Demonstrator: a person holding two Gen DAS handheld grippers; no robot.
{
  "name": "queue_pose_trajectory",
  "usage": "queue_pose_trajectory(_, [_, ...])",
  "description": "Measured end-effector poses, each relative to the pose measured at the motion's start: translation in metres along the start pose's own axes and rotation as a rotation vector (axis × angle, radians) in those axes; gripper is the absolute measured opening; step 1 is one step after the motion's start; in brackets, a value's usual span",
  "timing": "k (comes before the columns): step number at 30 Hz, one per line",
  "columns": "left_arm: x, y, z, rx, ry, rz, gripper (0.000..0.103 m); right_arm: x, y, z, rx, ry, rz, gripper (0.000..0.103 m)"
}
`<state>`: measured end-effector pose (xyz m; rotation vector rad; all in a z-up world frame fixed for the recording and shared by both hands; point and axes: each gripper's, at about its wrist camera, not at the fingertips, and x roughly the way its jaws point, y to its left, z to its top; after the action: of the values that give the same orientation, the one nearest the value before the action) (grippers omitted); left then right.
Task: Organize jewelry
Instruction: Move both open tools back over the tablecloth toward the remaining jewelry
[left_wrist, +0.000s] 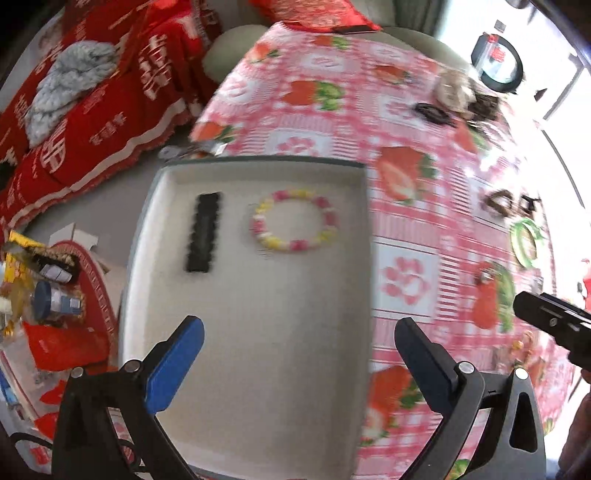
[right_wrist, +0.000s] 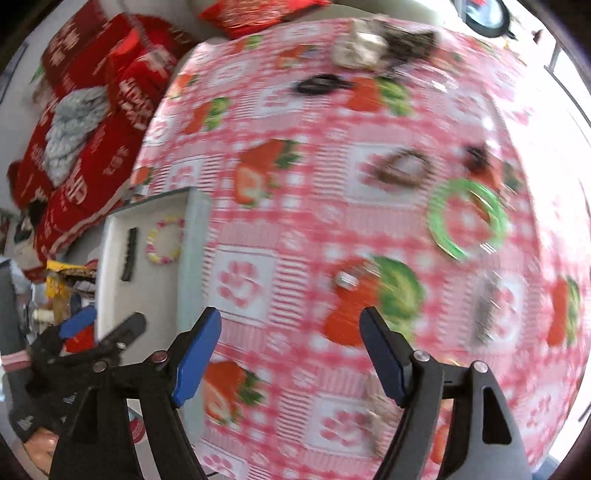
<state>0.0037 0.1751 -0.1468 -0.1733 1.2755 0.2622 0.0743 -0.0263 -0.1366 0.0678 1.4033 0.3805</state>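
The tray (left_wrist: 258, 332) sits at the surface's (left_wrist: 406, 229) left edge as the collecting place, and already holds a beaded bracelet (left_wrist: 295, 220) at 12 o'clock from the left claw (left_wrist: 299, 354), with a black comb-like clip (left_wrist: 204, 232) just beside it at 11. The left claw hangs wide and empty over the tray, likely free after a drop-off. The right claw (right_wrist: 290, 350) is also wide and empty above the cloth, probably heading for loose pieces: a green ring (right_wrist: 467, 221) at 1 o'clock, a small silver piece (right_wrist: 347, 278) at 12, a brown ring (right_wrist: 402, 168) beyond. Blur hides detail. Nothing blocks the way; the tray wall (right_wrist: 192, 258) must be cleared on return.
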Motion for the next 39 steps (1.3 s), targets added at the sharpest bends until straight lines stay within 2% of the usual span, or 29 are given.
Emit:
queue_pose_trajectory(7, [-0.006,-0.063,-0.002,0.119,0.003,-0.044,0.103,-0.018,-0.076,-0.021,0.147,-0.003,-0.056,0.084])
queue_pose_trajectory(8, [-0.006,-0.07,-0.001,0.126,0.003,-0.043,0.103,-0.02,-0.082,-0.023,0.156,-0.007,-0.059,0.087])
queue_pose_trajectory(9, [-0.006,-0.076,0.0,0.128,0.001,-0.042,0.103,-0.022,-0.09,-0.025,0.164,-0.011,-0.061,0.099])
queue_pose_trajectory(10, [-0.006,-0.082,0.001,0.129,-0.004,-0.041,0.103,-0.025,-0.098,-0.028,0.173,-0.019,-0.061,0.103])
queue_pose_trajectory(18, [0.007,-0.119,0.006,0.181,0.03,-0.063,0.103,-0.03,-0.142,-0.036,0.228,-0.003,-0.103,0.103])
queue_pose_trajectory(23, [0.016,-0.136,0.023,0.168,0.037,-0.077,0.103,-0.032,-0.157,-0.028,0.222,-0.004,-0.119,0.103])
queue_pose_trajectory(32, [0.032,-0.162,0.071,0.14,-0.004,-0.054,0.103,-0.031,-0.175,0.012,0.231,-0.045,-0.114,0.103])
queue_pose_trajectory(39, [0.053,-0.175,0.086,0.127,0.015,-0.065,0.103,-0.023,-0.182,0.034,0.228,-0.052,-0.11,0.102])
